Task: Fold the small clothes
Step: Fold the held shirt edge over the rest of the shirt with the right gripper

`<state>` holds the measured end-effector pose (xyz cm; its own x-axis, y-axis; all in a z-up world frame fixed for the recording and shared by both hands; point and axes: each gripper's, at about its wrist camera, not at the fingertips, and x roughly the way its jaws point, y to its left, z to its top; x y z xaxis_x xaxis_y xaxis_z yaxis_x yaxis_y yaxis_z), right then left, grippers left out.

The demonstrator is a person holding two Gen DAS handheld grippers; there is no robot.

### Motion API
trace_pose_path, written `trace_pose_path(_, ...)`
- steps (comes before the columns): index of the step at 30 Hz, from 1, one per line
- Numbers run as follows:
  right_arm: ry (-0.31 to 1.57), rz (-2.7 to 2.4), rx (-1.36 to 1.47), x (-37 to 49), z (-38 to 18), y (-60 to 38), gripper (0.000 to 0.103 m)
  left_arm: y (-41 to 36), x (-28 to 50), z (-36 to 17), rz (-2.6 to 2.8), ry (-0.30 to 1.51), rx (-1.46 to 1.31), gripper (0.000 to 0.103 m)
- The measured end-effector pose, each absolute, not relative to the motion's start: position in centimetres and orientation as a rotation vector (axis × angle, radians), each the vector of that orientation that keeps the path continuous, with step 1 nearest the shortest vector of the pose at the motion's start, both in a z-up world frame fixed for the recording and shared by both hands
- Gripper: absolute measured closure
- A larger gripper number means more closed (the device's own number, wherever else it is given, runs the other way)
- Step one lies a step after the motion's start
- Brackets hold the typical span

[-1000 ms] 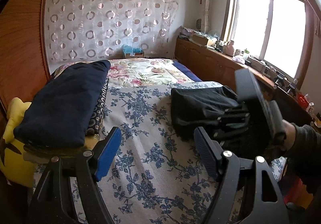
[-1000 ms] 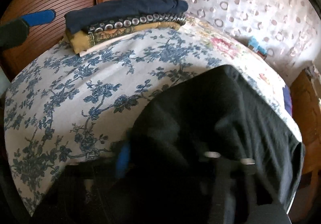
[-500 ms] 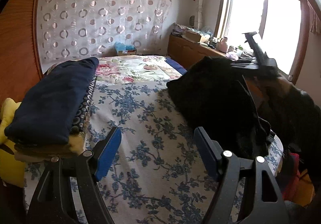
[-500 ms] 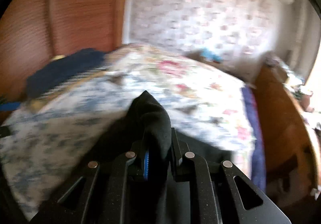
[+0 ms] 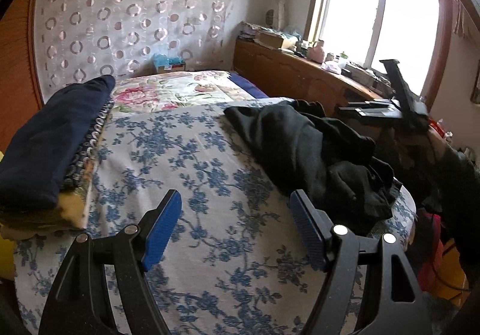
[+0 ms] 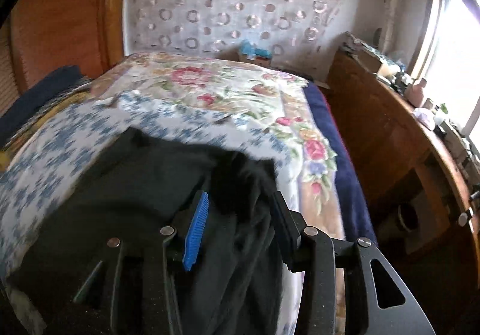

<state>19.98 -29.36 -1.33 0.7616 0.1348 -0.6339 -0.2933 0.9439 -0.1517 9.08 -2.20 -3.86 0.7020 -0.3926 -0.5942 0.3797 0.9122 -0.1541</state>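
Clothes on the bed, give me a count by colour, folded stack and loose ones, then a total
Navy, top of the folded stack: 1
Dark with pale ring pattern, second in the stack: 1
Yellow-beige, bottom of the stack: 1
Black garment, loose and crumpled: 1
Total: 4, as far as the stack's edges show.

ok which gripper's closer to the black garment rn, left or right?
Right. The right gripper is open directly over the black garment, with cloth between its fingers. The left gripper hovers open over the bedspread, beside the garment.
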Motion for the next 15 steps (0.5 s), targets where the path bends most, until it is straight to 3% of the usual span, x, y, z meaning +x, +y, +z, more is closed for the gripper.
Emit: trace_pose_path(15,0.721,0.351,-0.134,6.6,-4.3,-34.5,0.059,-5.7,8.7,-5.3,-0.487,0.712,0.015,0.027)
